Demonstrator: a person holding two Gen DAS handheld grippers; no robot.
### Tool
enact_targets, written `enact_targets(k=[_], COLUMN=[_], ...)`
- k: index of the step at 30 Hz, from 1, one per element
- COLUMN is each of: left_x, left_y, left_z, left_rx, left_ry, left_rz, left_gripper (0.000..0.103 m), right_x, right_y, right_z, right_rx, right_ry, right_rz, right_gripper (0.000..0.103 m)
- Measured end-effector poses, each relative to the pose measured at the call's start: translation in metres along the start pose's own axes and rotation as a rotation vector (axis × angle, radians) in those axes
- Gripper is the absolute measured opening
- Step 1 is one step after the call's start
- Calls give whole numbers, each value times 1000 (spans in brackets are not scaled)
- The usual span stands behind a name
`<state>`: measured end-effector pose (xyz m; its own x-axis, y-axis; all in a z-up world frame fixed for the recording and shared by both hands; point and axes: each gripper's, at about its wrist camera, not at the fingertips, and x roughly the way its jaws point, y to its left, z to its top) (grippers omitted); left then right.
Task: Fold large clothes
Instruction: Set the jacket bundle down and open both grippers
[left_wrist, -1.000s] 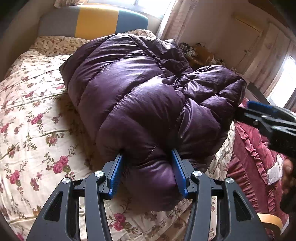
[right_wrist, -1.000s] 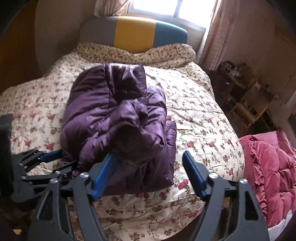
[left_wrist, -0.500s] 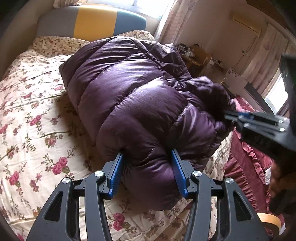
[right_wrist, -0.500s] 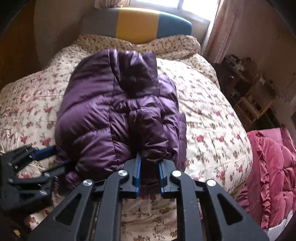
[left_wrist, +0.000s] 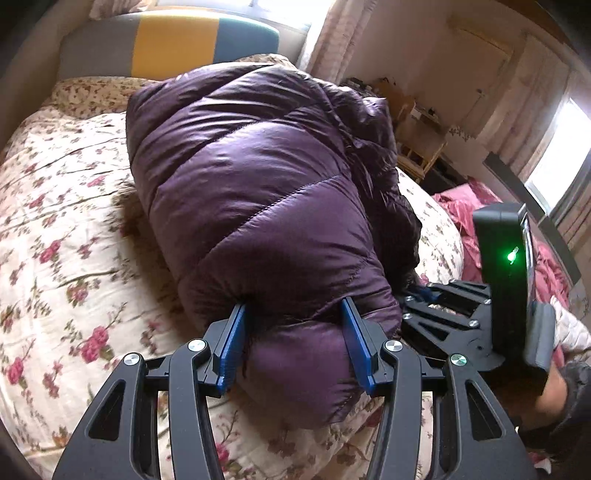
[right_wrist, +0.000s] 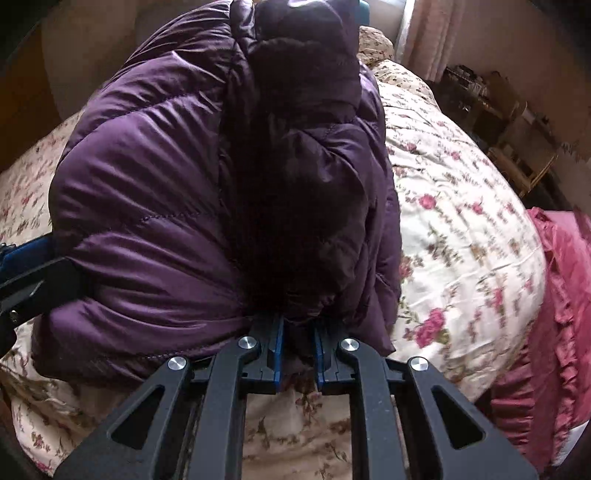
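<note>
jacket (left_wrist: 258, 192) lies bunched at the bed's (left_wrist: 55, 221) near edge; left claw (left_wrist: 291, 343) half open, clamping its thick hem, right claw (right_wrist: 297, 354) nearly shut on a dark fold; lift both evenly

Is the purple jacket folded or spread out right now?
Folded: the jacket sits as a thick bundle on the quilt, with both tongs clamped on its near edge.
</note>
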<state>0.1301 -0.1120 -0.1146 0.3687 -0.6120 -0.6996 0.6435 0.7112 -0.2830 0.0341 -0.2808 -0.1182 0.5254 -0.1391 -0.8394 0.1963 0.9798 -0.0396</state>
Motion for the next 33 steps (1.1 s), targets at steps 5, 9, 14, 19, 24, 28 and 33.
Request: enact_targets(k=[5, 9, 14, 19, 24, 28, 33], left_x=[13, -2, -27, -45, -50, -56, -61], left_y=[2, 6, 14, 24, 28, 31, 34], left_z=[-2, 0, 5, 11, 16, 20, 29], left_rx=[-14, -64, -103, -154, -194, -222, -240], left_ry=[5, -9, -52, -106, -130, -154, -181], left_rz=[12, -1, 1, 13, 35, 44, 69], left_gripper=[50, 50, 50, 50, 50, 50, 50], right_x=[-4, -13, -32, -53, -73, -93, -106], right_y=[-8, -2, 3, 13, 21, 27, 34], right_z=[2, 10, 15, 14, 17, 24, 42], right_rx=[41, 36, 23, 26, 26, 31, 14], right_ry=[-4, -7, -41, -83, -124, -171, -226], right_rz=[33, 8, -31, -42, -46, -37, -34], right_gripper=[10, 13, 17, 36, 48, 56, 57])
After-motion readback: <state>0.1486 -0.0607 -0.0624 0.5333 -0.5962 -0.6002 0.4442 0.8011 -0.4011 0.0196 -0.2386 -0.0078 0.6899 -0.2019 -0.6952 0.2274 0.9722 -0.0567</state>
